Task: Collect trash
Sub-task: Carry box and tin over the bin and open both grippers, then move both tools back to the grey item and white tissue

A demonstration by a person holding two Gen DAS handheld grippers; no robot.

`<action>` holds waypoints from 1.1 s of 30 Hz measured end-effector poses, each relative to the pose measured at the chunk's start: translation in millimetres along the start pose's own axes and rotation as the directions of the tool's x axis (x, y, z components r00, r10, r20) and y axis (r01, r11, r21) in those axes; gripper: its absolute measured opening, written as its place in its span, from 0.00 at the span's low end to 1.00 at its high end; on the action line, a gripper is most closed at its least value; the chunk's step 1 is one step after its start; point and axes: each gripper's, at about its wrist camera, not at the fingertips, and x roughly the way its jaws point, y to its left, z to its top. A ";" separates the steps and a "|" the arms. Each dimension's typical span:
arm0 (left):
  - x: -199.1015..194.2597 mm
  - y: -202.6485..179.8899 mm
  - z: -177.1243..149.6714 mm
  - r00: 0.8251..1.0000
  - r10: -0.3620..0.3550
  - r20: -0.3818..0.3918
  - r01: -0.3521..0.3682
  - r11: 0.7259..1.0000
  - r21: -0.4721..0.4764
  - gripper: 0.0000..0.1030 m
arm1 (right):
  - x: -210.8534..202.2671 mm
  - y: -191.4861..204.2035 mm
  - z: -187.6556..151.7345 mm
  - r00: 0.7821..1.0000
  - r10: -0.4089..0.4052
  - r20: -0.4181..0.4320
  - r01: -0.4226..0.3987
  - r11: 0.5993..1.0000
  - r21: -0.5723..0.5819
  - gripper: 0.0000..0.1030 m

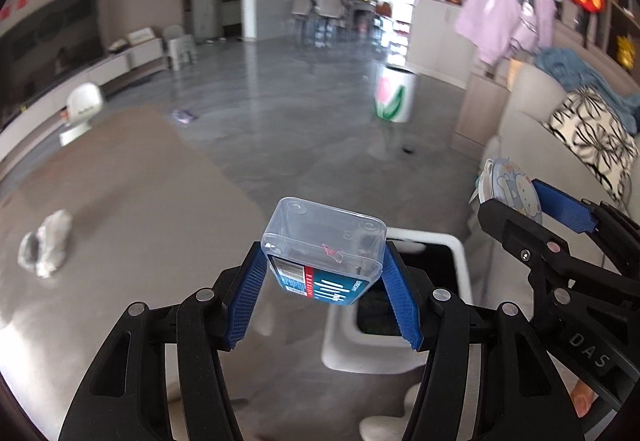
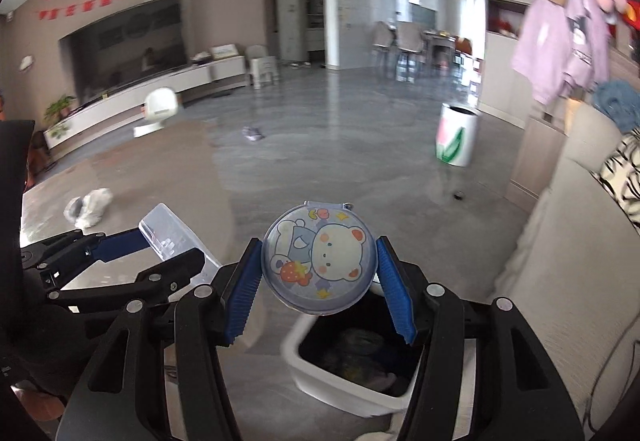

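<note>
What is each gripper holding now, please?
Left gripper: closed on a clear plastic box.
Right gripper: closed on a round bear-print case.

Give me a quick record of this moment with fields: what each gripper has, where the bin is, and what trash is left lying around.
left gripper: shut on clear plastic box
right gripper: shut on round bear tin
white bin: on the floor just below both grippers, open, dark contents inside
crumpled tissue: lying on the brown table, untouched
floor scrap: small, on the grey floor beyond the table
tulip bucket: standing on the floor farther off, near the sofa
</note>
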 end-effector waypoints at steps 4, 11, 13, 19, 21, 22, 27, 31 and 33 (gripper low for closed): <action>25.4 -25.9 -2.2 0.999 -0.021 -0.040 0.023 0.999 0.049 0.56 | 7.8 -26.1 -20.5 0.998 -0.059 -0.022 0.059 0.998 0.023 0.56; 67.3 -57.4 0.6 0.991 -0.046 -0.124 0.059 0.993 0.103 0.60 | 20.3 -59.4 -35.2 0.993 -0.108 -0.043 0.110 0.993 0.049 0.56; 84.2 -66.1 3.3 0.985 0.010 -0.174 0.012 0.992 0.127 0.96 | 21.3 -70.6 -37.1 0.992 -0.114 -0.050 0.117 0.991 0.072 0.56; 89.2 -77.9 2.7 0.987 0.065 -0.148 -0.038 0.982 0.184 0.95 | 30.3 -88.6 -41.0 0.991 -0.111 -0.074 0.119 0.987 0.104 0.56; 86.9 -73.1 3.8 0.986 0.075 -0.146 -0.049 0.983 0.179 0.95 | 33.7 -86.3 -38.7 0.991 -0.105 -0.081 0.113 0.988 0.101 0.56; 85.4 -68.9 3.6 0.986 0.085 -0.142 -0.060 0.983 0.173 0.95 | 36.4 -85.0 -38.7 0.991 -0.101 -0.083 0.109 0.989 0.098 0.56; 74.2 -40.8 14.2 0.984 0.144 -0.102 -0.131 0.983 0.125 0.95 | 55.1 -69.4 -37.2 0.994 -0.048 -0.101 0.058 0.994 0.093 0.56; 52.8 -8.7 21.6 0.978 0.201 -0.049 -0.197 0.978 0.073 0.95 | 72.3 -56.8 -31.0 0.994 -0.032 -0.109 0.040 0.997 0.072 0.57; 46.1 6.7 23.3 0.976 0.212 -0.048 -0.210 0.977 0.040 0.95 | 80.0 -50.9 -30.7 0.994 -0.031 -0.109 0.038 0.998 0.056 0.63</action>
